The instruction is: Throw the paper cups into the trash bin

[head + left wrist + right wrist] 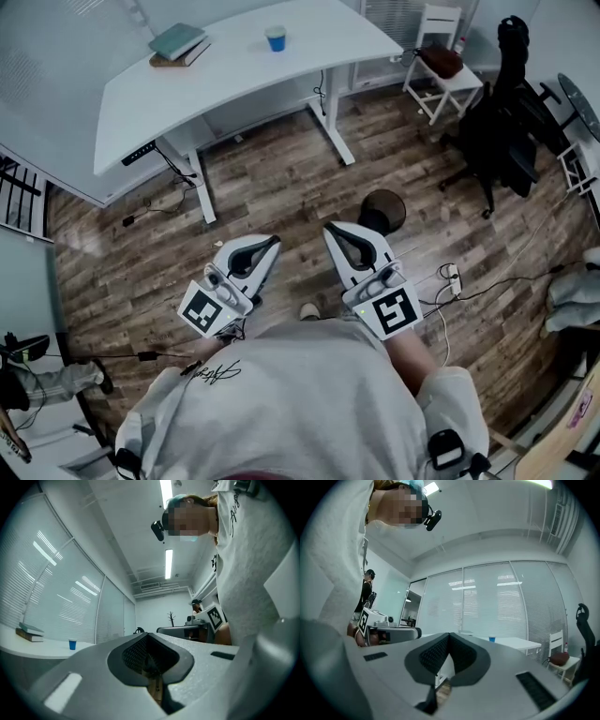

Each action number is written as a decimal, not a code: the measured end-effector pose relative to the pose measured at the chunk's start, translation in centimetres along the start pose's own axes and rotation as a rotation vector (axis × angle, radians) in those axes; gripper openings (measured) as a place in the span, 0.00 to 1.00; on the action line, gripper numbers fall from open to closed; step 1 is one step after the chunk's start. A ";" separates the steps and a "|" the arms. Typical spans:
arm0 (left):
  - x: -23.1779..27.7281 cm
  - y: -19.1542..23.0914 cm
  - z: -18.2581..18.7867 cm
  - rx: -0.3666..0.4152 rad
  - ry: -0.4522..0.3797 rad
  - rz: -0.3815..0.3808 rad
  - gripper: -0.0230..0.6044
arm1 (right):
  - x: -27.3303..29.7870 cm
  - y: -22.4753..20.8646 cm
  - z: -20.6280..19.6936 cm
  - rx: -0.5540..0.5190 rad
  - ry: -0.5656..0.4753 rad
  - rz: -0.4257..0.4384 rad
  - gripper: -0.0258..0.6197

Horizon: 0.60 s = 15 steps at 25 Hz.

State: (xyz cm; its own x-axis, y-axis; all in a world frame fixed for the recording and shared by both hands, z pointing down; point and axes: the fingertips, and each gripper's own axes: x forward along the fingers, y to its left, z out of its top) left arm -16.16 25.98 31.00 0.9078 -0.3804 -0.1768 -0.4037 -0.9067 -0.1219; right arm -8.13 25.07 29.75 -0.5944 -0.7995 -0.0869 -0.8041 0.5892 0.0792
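Task not started: 1 cup (pixel 275 38) stood on desk (pixel 234 84), well apart from bin (pixel 384 195). Left gripper (pixel 266 247), right gripper (pixel 335 231) both clenched, empty.

The person holds the left hand-held gripper (pixel 270 246) and the right hand-held gripper (pixel 335 232) side by side, near each other but apart. Both point forward, about level. The jaws of each one are closed together, with nothing between them. The right forearm (pixel 413 354) is bare below the sleeve.
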 end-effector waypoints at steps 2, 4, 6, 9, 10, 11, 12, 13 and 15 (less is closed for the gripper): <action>-0.2 0.2 0.2 -0.006 -0.007 0.007 0.03 | 0.1 -0.1 0.2 -0.011 0.000 -0.001 0.06; -0.4 0.6 0.3 -0.011 -0.011 0.013 0.03 | 0.3 -0.1 0.3 -0.020 -0.006 -0.001 0.06; -0.7 0.6 0.3 -0.010 -0.009 0.014 0.03 | 0.5 0.1 0.7 -0.013 -0.029 -0.002 0.06; -1.0 0.5 0.4 -0.009 -0.017 0.018 0.03 | 0.3 0.2 0.9 -0.003 -0.046 -0.017 0.06; -1.1 0.5 0.4 -0.011 -0.021 0.017 0.03 | 0.3 0.2 0.9 0.001 -0.048 -0.022 0.06; -1.2 0.5 0.5 -0.013 -0.023 0.014 0.03 | 0.4 0.3 0.9 0.007 -0.050 -0.027 0.06; -1.3 0.5 0.5 -0.014 -0.023 0.010 0.03 | 0.3 0.4 0.9 0.013 -0.053 -0.029 0.06; -1.4 0.4 0.5 -0.014 -0.022 0.007 0.03 | 0.3 0.5 0.8 0.018 -0.055 -0.030 0.06; -1.5 0.3 0.4 -0.015 -0.018 0.007 0.03 | 0.1 0.7 0.6 0.021 -0.053 -0.028 0.06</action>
State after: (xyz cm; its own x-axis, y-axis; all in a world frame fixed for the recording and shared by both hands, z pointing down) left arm -17.71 26.34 30.83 0.9024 -0.3840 -0.1955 -0.4087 -0.9065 -0.1062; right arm -8.76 25.53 29.19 -0.5709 -0.8087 -0.1415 -0.8202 0.5694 0.0549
